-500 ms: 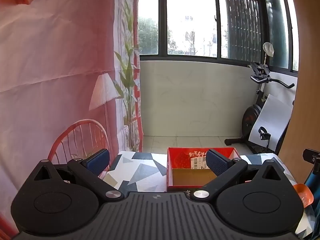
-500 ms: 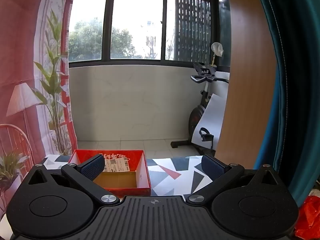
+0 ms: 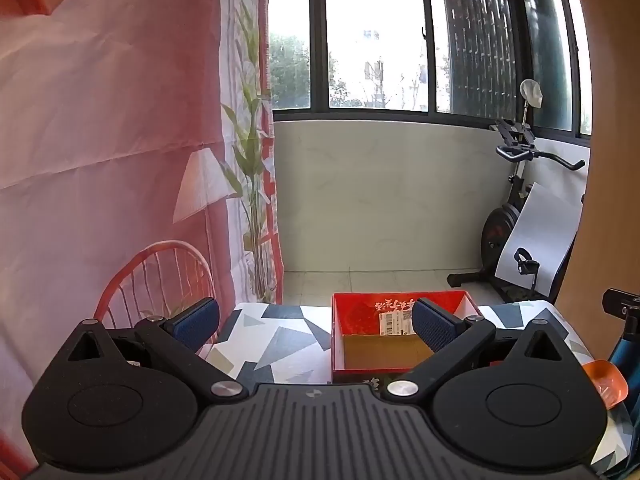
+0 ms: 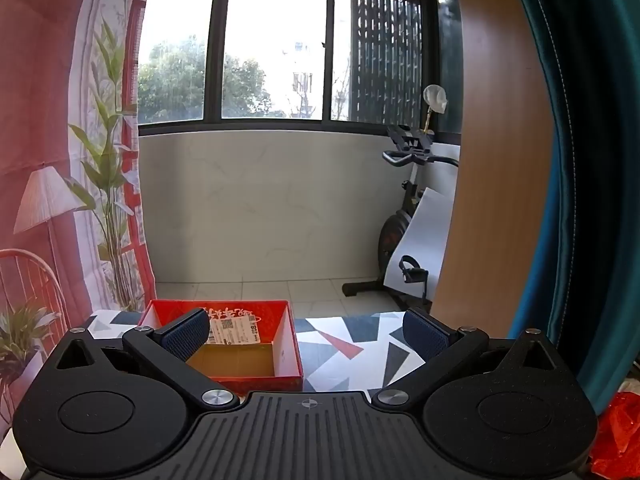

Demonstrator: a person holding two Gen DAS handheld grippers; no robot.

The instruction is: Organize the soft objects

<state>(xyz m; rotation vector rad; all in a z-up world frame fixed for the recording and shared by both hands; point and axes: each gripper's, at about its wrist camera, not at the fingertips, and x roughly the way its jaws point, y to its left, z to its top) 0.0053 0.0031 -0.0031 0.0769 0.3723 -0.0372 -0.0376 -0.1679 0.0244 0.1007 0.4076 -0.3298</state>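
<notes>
An open red cardboard box (image 3: 360,312) with a brown floor and a white label inside stands on a table with a geometric cloth (image 3: 280,336). It also shows in the right wrist view (image 4: 288,344), at the left. My left gripper (image 3: 316,320) is open and empty, held above the table's near side, its right finger over the box. My right gripper (image 4: 306,334) is open and empty, its left finger over the box. No soft objects show on the table; something orange (image 3: 606,380) and red (image 4: 620,432) lies at the right edges.
A printed red curtain (image 3: 100,160) hangs at the left. An exercise bike (image 3: 512,224) and a white board (image 3: 536,240) stand on the tiled floor beyond. A wooden panel (image 4: 492,160) and teal curtain (image 4: 580,160) stand at the right.
</notes>
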